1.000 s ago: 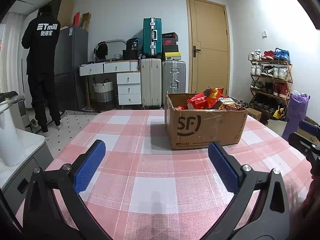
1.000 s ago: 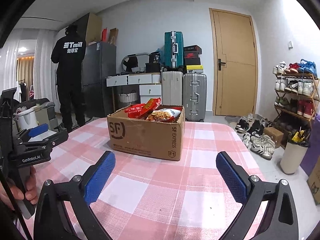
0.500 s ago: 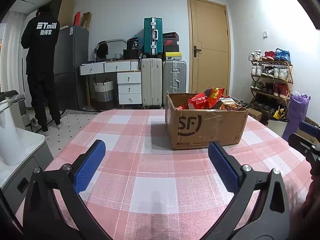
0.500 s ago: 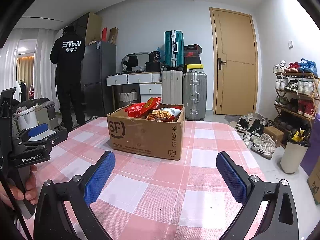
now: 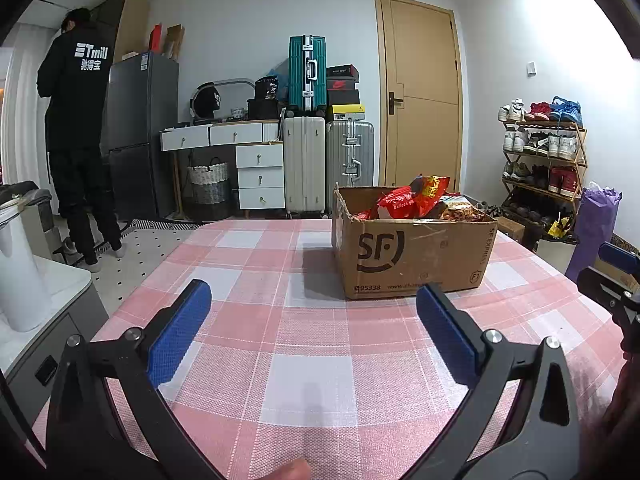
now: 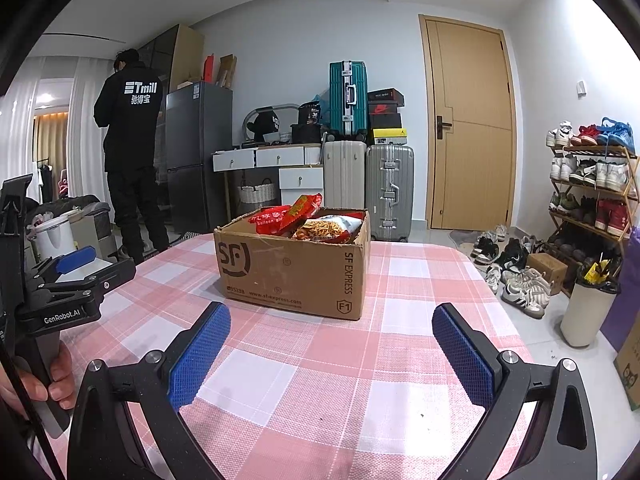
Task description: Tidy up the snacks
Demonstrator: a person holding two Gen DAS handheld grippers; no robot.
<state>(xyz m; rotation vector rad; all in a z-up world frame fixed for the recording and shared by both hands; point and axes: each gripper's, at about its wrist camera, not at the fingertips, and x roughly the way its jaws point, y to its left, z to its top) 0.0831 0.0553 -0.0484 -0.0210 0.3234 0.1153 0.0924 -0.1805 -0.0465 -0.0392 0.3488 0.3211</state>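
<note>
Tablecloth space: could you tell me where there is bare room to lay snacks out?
Bare cloth lies between the box and both open grippers, and left of the box to the table edge. The box itself is crowded with snacks.

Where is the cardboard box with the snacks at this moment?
The cardboard box stands on the checked table, ahead of both open tools. In the left wrist view it is right of centre; in the right wrist view, slightly left of centre, before the suitcases.

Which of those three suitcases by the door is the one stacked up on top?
The teal suitcase. It stands on top of the white suitcase, while the silver suitcase sits on the floor beside the white one, under shoeboxes.
</note>
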